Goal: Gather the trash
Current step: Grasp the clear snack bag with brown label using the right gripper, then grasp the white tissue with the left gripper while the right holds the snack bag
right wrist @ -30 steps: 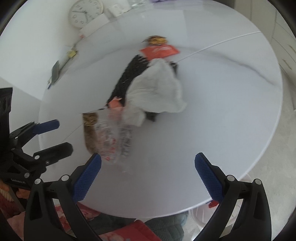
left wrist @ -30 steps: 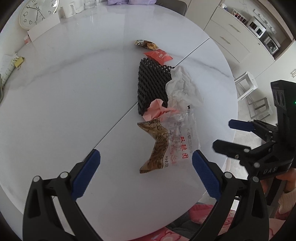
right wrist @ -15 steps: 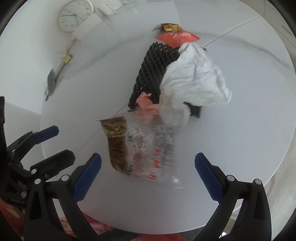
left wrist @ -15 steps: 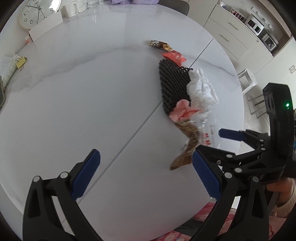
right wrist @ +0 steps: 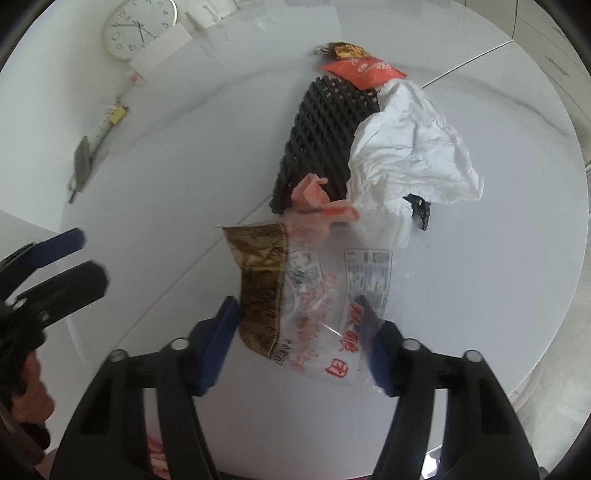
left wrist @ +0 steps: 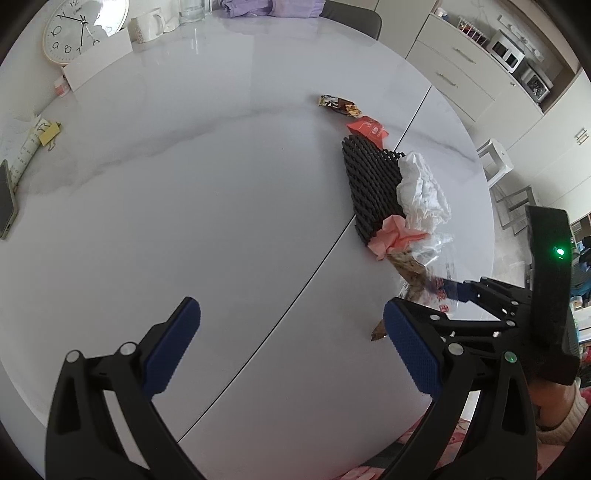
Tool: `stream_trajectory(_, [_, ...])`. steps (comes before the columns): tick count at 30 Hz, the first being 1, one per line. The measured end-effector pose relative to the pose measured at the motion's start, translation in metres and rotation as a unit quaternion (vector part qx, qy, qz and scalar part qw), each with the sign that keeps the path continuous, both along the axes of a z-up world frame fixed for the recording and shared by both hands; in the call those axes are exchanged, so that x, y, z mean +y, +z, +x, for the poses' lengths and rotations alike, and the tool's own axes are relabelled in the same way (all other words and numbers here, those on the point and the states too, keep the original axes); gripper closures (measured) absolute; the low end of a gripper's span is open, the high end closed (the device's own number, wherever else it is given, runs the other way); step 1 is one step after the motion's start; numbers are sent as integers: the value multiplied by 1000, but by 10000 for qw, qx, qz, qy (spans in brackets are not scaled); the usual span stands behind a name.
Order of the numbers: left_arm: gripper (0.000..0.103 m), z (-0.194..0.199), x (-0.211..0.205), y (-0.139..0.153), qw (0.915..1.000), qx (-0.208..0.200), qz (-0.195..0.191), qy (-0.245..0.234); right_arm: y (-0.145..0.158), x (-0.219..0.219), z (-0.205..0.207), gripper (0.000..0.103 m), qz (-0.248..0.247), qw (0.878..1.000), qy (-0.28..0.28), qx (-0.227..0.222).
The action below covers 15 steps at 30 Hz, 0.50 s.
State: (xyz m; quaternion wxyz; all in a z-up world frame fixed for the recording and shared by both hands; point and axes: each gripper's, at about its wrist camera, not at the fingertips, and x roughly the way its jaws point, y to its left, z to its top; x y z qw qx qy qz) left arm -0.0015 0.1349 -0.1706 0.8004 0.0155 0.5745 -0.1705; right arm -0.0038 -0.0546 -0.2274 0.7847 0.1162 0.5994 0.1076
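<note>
A clear plastic bag (right wrist: 314,288) with red print and a brown end lies flat near the table's front edge. My right gripper (right wrist: 297,306) straddles it and its jaws are closing; the pads are at the bag's two sides and the bag is uncrumpled. Behind it lie a pink scrap (right wrist: 314,195), a black foam net (right wrist: 321,129), crumpled white paper (right wrist: 410,147), a red wrapper (right wrist: 362,72) and a brown candy wrapper (right wrist: 343,50). My left gripper (left wrist: 290,310) hangs open over bare table, left of the pile, with nothing between its fingers.
The round white marble table (left wrist: 184,184) has a seam across it. At its far left are a wall clock (left wrist: 79,27), a white mug (left wrist: 149,24), notes (left wrist: 48,133) and a phone (left wrist: 5,206). A stool (left wrist: 495,158) and cabinets (left wrist: 461,62) stand beyond the right edge.
My right gripper came down over the clear bag and its jaws narrowed around it. My left gripper drifted left, so the pile now sits further right in its view.
</note>
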Motion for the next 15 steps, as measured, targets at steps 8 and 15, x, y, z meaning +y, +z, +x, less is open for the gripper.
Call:
stream_trajectory(8, [8,11,-42,7,9982,-96,-341,-488,24,-27,-21,43,283,9995,2,-171])
stream_trajectory(15, [8,30,-120,8,9917,-288,-552,-1126,39,-88,-43,43,6,9977,-634,-226])
